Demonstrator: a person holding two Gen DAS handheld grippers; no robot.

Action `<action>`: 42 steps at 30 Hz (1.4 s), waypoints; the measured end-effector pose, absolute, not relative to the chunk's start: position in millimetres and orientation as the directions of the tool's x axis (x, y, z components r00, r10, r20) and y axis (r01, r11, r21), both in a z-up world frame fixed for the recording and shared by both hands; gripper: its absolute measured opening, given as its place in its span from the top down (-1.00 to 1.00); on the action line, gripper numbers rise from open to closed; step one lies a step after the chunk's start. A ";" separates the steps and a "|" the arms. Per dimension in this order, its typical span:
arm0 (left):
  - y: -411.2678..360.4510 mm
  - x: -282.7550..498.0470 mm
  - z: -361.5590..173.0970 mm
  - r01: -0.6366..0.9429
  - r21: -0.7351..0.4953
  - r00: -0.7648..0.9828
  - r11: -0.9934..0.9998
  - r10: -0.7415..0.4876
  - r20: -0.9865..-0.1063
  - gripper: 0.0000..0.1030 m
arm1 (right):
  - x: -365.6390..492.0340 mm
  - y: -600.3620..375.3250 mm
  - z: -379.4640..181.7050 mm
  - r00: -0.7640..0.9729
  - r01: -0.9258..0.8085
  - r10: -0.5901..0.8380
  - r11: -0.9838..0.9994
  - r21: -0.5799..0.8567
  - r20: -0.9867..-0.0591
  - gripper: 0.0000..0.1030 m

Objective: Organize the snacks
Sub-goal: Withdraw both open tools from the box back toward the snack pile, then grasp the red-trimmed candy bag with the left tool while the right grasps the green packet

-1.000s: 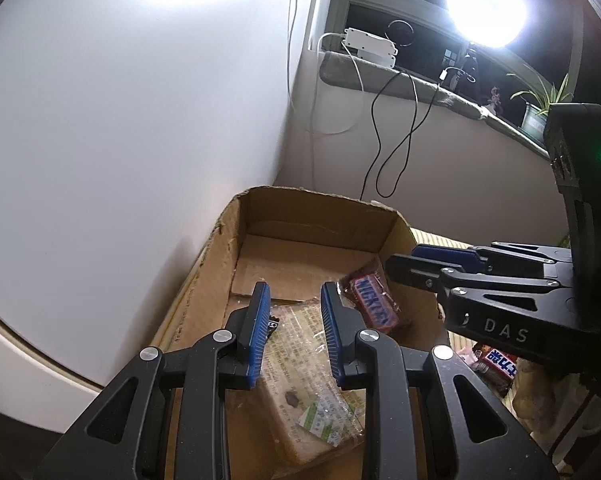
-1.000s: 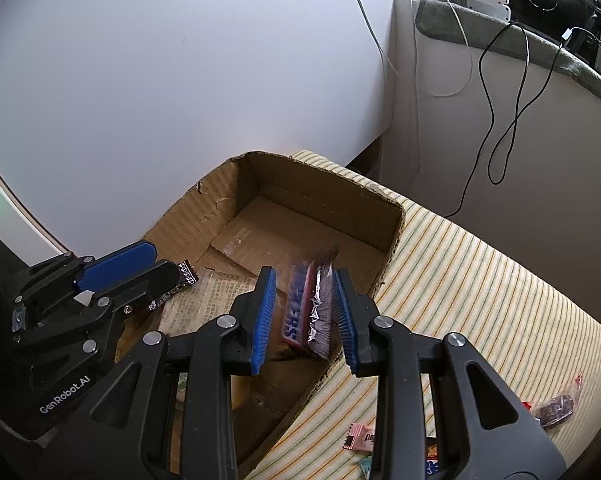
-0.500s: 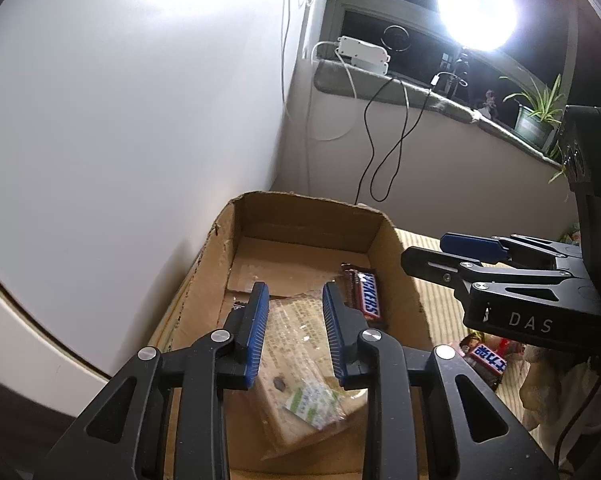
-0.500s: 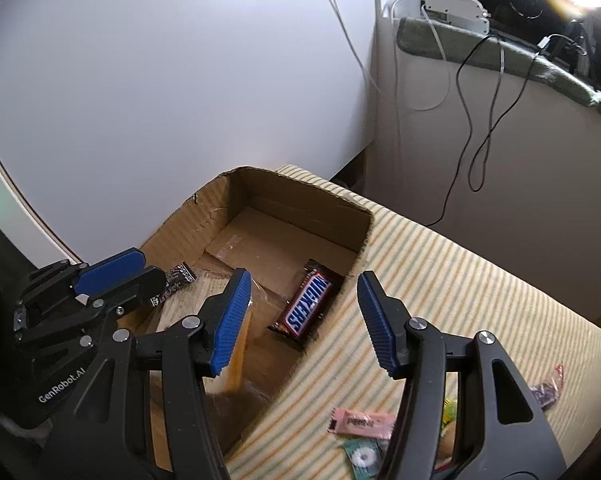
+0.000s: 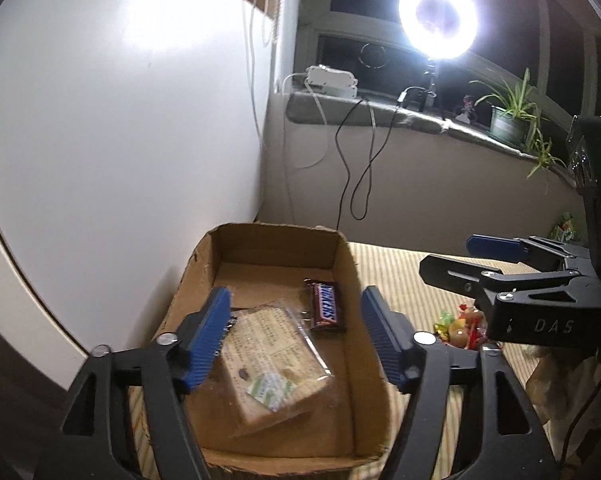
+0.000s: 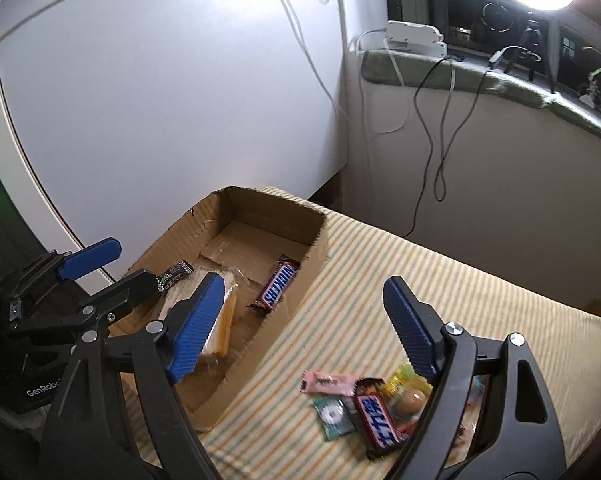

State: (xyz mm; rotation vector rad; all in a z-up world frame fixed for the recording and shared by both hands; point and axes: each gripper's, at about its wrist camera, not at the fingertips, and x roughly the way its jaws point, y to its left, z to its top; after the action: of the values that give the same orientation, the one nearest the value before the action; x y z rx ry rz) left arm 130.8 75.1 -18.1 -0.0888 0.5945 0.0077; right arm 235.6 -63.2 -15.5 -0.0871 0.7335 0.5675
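Striped yellow cloth point(image 6: 440, 280) covers the surface beside a white wall, and on it stands an open cardboard box point(image 5: 342, 248) holding a wrapped sandwich point(image 5: 276, 356) and, just beside it, a Snickers bar point(image 5: 326, 307) lying flat on the box floor. Left gripper point(image 5: 296, 336) hangs above the sandwich with its jaws opening and nothing pressed between them. Right gripper point(image 6: 300, 320) likewise has its jaws opening and empty, over the box's near wall, with a pile of loose snacks point(image 6: 364, 404) on the cloth outside the box.
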 end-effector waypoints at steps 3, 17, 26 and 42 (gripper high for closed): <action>64.1 124.0 -15.3 -0.009 -0.083 0.834 0.997 -0.039 -0.550 -0.41 | 228.1 -79.9 -12.0 0.611 -0.509 0.447 0.854 0.109 -0.653 -0.64; 7.7 108.5 -26.1 0.117 -0.113 0.806 0.987 -0.161 -0.570 -0.41 | 192.7 -203.0 -19.4 0.666 -0.363 0.328 0.927 0.093 -0.670 -0.64; -29.2 103.6 -50.7 0.190 -0.152 0.747 0.970 -0.243 -0.619 -0.41 | 181.1 -279.6 -46.2 0.658 -0.226 0.220 0.970 0.090 -0.720 -0.64; -90.5 131.3 -77.6 0.300 -0.148 0.656 0.943 -0.316 -0.686 -0.28 | 182.2 -293.6 -98.4 0.585 -0.256 0.211 0.964 0.068 -0.783 -0.61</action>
State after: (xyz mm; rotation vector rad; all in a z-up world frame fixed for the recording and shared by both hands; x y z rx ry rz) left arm 131.3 -90.5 -77.6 -0.0219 0.7813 -0.3489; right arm 182.2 -293.6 -98.4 -0.0540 0.9063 0.2727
